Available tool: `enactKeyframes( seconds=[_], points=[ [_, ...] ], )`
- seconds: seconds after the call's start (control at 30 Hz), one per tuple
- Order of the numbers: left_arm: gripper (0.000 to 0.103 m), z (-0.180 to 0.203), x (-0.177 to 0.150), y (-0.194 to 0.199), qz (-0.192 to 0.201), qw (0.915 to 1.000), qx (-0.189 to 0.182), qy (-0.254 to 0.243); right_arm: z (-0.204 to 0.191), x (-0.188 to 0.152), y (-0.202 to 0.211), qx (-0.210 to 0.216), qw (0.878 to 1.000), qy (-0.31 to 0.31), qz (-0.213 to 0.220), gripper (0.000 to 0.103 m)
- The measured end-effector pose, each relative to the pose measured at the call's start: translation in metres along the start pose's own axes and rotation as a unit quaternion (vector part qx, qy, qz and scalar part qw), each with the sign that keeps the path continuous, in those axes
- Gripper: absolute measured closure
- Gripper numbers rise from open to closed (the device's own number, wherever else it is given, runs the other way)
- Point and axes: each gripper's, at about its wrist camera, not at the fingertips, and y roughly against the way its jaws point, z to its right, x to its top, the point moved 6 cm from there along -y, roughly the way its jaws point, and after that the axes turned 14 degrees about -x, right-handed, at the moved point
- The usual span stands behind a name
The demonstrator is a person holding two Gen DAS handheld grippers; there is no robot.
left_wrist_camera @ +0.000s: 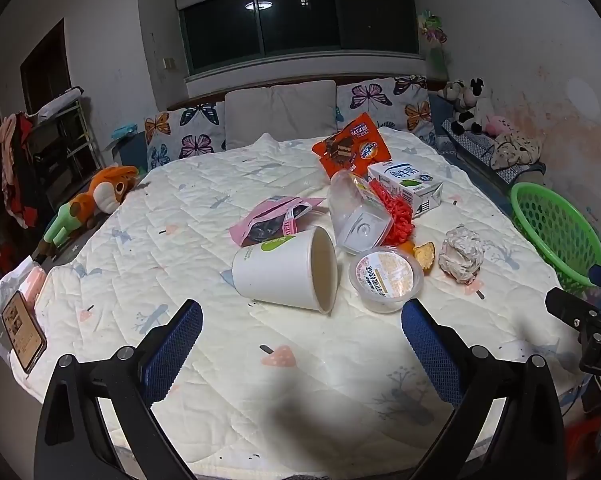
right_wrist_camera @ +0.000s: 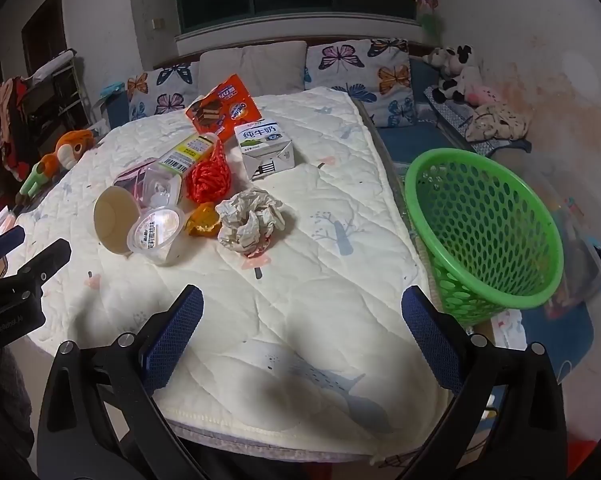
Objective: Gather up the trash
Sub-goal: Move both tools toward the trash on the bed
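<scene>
Trash lies in a heap on a quilted white table cover (left_wrist_camera: 204, 248): a tipped white paper cup (left_wrist_camera: 284, 274), a small lidded plastic cup (left_wrist_camera: 386, 278), a crumpled paper ball (left_wrist_camera: 460, 254) (right_wrist_camera: 248, 222), a milk carton (left_wrist_camera: 410, 186) (right_wrist_camera: 266, 148), an orange snack wrapper (left_wrist_camera: 352, 146), a pink pouch (left_wrist_camera: 276, 218), a clear plastic container (left_wrist_camera: 356, 216) and red netting (left_wrist_camera: 396, 206). A green mesh basket (right_wrist_camera: 488, 236) stands tilted off the table's right edge. My left gripper (left_wrist_camera: 302, 354) is open and empty, just short of the paper cup. My right gripper (right_wrist_camera: 302, 338) is open and empty over bare cover.
A phone (left_wrist_camera: 22, 330) lies at the table's left edge. An orange plush toy (left_wrist_camera: 96, 196) lies at the far left. Butterfly cushions (left_wrist_camera: 384, 100) and stuffed animals (left_wrist_camera: 470, 104) line the sofa behind. The left gripper's body (right_wrist_camera: 16, 284) shows at the left of the right wrist view.
</scene>
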Motion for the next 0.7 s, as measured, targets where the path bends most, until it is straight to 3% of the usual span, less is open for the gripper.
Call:
enactKeyframes(
  seconds=[0.7],
  points=[
    [0.006, -0.0004, -0.0031, -0.004, -0.002, 1.0, -0.001, 0.003, -0.003, 0.0018, 0.0002, 0.003, 1.0, 0.003, -0.002, 0.005]
  ],
)
